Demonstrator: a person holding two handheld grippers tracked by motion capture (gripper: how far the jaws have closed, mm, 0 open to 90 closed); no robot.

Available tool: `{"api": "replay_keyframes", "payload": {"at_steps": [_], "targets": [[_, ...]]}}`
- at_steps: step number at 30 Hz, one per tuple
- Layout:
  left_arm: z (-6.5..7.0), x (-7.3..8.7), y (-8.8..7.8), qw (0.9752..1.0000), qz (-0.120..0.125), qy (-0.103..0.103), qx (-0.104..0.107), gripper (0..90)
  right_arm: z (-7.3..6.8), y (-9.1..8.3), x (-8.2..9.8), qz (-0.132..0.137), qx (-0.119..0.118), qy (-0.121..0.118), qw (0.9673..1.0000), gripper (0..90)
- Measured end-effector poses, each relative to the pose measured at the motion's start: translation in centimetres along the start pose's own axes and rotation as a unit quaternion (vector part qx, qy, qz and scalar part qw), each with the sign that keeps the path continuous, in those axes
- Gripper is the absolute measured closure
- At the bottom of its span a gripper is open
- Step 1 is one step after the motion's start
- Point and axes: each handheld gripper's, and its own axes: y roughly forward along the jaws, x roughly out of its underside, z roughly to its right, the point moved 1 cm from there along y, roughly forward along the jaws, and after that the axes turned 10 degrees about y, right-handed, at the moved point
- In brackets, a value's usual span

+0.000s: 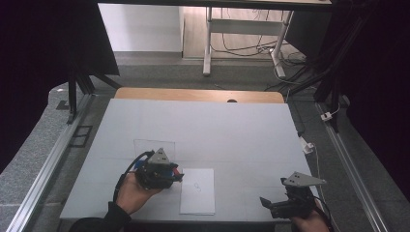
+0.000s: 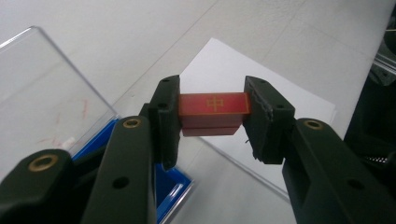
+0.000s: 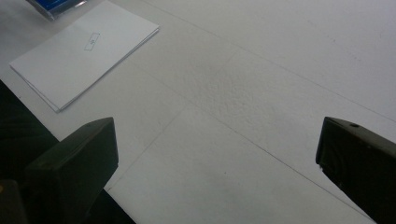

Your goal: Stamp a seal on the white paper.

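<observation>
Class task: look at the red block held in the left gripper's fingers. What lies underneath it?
Below the red block, gripped by the left gripper, lie a clear plastic lid and the white paper stack on the table. A blue tray peeks out beside it; the fingers cover its contents.

Table (image 1: 232, 125) covered in white sheeting, faint seams across it; bare wooden edge along the far side, upper centre of the high view. Stack of white paper (image 1: 197, 190) lying flat at lower centre — small printed mark near its middle. Clear plastic case (image 1: 153, 146) with blue base just left of the stack, resting on the sheeting.
</observation>
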Motion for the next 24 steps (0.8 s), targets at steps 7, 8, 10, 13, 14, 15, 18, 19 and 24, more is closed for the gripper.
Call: {"api": "replay_keyframes", "payload": {"at_steps": [7, 8, 10, 13, 14, 15, 18, 19, 24], "targets": [[-0.8, 0.9, -0.9, 0.9998, 0.001, -0.017, -0.013, 58.0, 0.0, 0.0, 0.0, 0.000, 0.000, -0.001, 1.0000, 0.0], [-0.9, 1.0, -1.1, 0.9997, 0.000, -0.019, -0.015, 58.0, 0.0, 0.0, 0.0, 0.000, 0.000, -0.001, 1.0000, 0.0], [-1.0, 1.2, -1.2, 0.9995, 0.000, -0.024, -0.018, 58.0, 0.0, 0.0, 0.0, 0.000, 0.000, -0.001, 1.0000, 0.0], [-1.3, 1.5, -1.4, 0.9994, -0.001, -0.028, -0.021, 58.0, 0.0, 0.0, 0.0, 0.000, 0.000, -0.001, 1.0000, 0.0], [-1.3, 1.6, -1.4, 0.9993, -0.001, -0.030, -0.022, 58.0, 0.0, 0.0, 0.0, 0.000, 0.000, -0.001, 1.0000, 0.0], [-1.4, 1.7, -1.5, 0.9993, -0.002, -0.031, -0.022, 58.0, 0.0, 0.0, 0.0, 0.000, 0.000, -0.001, 1.0000, 0.0], [-1.6, 1.9, -1.6, 0.9990, -0.003, -0.036, -0.026, 58.0, 0.0, 0.0, 0.0, 0.000, 0.000, -0.001, 1.0000, 0.0], [-1.7, 2.0, -1.6, 0.9989, -0.005, -0.037, -0.027, 58.0, 0.0, 0.0, 0.0, 0.000, 0.000, -0.001, 1.0000, 0.0], [-2.2, 2.4, -1.8, 0.9983, -0.008, -0.047, -0.035, 58.0, 0.0, 0.0, 0.0, 0.000, 0.000, -0.001, 1.0000, 0.0]]}}
